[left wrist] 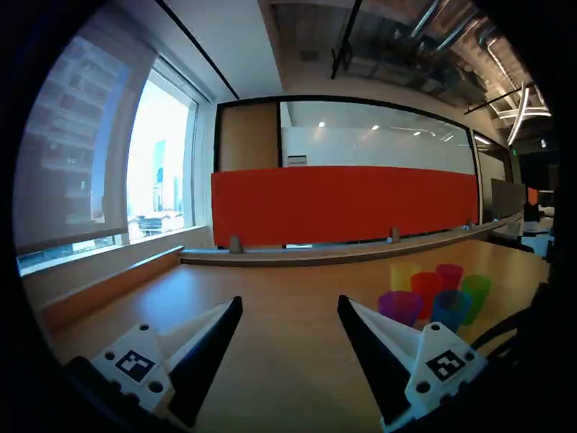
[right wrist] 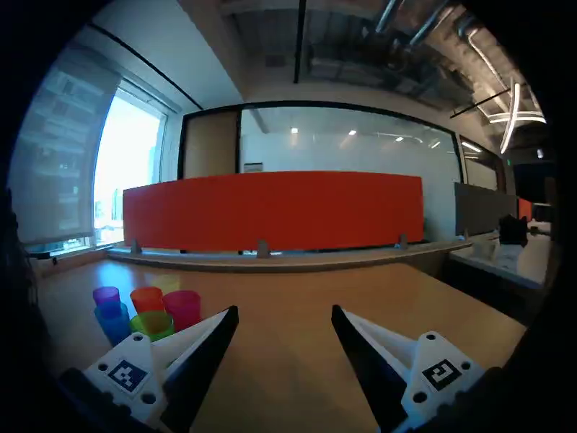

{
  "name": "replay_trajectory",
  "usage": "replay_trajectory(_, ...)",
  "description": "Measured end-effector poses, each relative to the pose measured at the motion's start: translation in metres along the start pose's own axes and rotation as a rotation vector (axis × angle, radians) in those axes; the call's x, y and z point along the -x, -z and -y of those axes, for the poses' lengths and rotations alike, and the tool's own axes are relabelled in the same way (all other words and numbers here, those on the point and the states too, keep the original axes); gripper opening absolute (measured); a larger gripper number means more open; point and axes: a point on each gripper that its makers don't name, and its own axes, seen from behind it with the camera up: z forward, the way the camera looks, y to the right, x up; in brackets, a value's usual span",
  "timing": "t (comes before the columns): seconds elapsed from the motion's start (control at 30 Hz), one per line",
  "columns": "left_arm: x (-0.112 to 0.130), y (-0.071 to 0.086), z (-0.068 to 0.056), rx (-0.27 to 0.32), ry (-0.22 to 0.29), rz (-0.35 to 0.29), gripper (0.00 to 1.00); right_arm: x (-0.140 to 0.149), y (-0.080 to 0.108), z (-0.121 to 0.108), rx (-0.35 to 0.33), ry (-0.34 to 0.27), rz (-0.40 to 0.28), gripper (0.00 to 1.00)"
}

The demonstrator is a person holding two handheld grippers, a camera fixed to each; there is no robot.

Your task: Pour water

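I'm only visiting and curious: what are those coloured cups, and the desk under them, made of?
The cups look like translucent plastic, glossy: light glows through their tinted walls. The desk looks like wood or wood-look laminate with a smooth satin finish: warm brown, faintly reflecting light; which one, I cannot tell.

green cup [right wrist: 153, 322]: base hidden by jaws | yellow cup [left wrist: 402, 273]: partly behind red cup [left wrist: 427, 287]
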Motion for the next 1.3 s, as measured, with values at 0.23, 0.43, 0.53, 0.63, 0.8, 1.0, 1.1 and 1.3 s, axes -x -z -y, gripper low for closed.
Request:
replay_trajectory(0.23,-0.021,-0.012,-0.017,0.037,0.018,0.003,0.98,-0.030,-0.006,0.010,-0.055,-0.009,0.018,1.00)
replay_trajectory(0.43,-0.057,-0.018,-0.026,0.079,0.034,-0.021,0.98,-0.060,-0.012,0.013,-0.088,0.003,0.035,1.00)
replay_trajectory(0.53,-0.072,-0.020,-0.031,0.104,0.031,-0.017,0.98,-0.075,-0.015,0.016,-0.100,0.018,0.042,1.00)
replay_trajectory(0.63,-0.087,-0.022,-0.037,0.131,0.024,-0.012,0.98,-0.091,-0.017,0.022,-0.121,0.036,0.038,1.00)
replay_trajectory(0.8,-0.111,-0.024,-0.048,0.179,0.010,-0.016,0.98,-0.119,-0.021,0.033,-0.154,0.061,0.017,1.00)
replay_trajectory(1.0,-0.137,-0.024,-0.063,0.242,0.028,-0.027,0.98,-0.146,-0.021,0.045,-0.193,0.075,0.015,1.00)
replay_trajectory(1.1,-0.147,-0.026,-0.067,0.264,0.047,-0.030,0.98,-0.157,-0.021,0.048,-0.211,0.080,0.012,1.00)
replay_trajectory(1.3,-0.164,-0.032,-0.073,0.300,0.069,-0.036,0.98,-0.170,-0.023,0.050,-0.246,0.073,0.000,1.00)
